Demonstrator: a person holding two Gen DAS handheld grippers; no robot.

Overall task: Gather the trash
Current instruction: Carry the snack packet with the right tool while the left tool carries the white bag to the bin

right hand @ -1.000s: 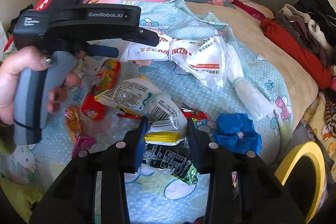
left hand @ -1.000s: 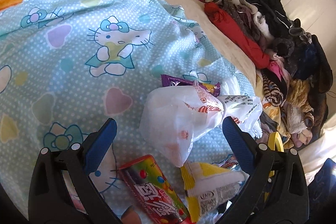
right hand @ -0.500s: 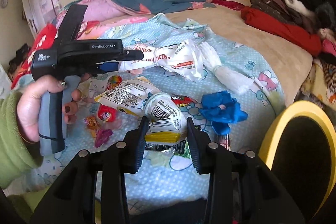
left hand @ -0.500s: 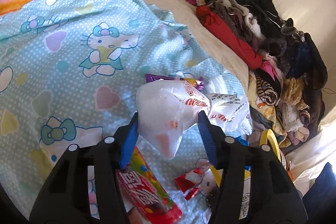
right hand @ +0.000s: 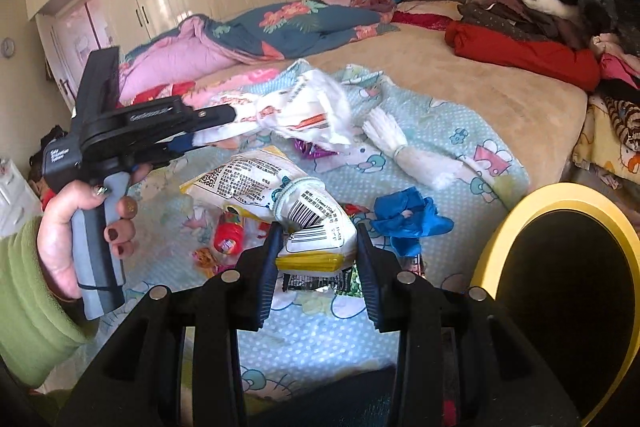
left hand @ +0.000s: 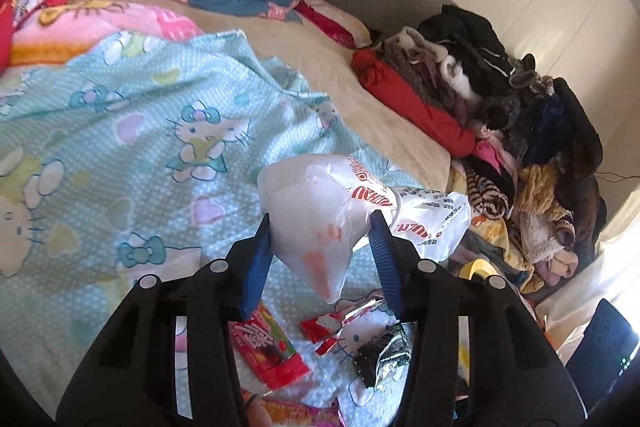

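Observation:
My left gripper [left hand: 320, 239] is shut on a white plastic bag [left hand: 320, 203] with red print and holds it above the bed; it also shows in the right wrist view [right hand: 304, 111], with the left gripper [right hand: 200, 131] at the left. My right gripper [right hand: 316, 247] is shut on a yellow-and-white snack wrapper [right hand: 296, 203], lifted above the bed. A yellow-rimmed bin [right hand: 560, 283] with a black inside stands at the right.
Loose wrappers lie on the Hello Kitty blanket [left hand: 120, 155]: a red candy packet [left hand: 268, 351], a foil wrapper [left hand: 384, 351], a blue glove [right hand: 408, 215], a white glove [right hand: 404, 151], a purple wrapper [right hand: 308, 147]. Piled clothes [left hand: 500, 99] line the bed's right side.
My left gripper closed on the white bag and lifted it. My right gripper rose with the snack wrapper and moved nearer the yellow bin.

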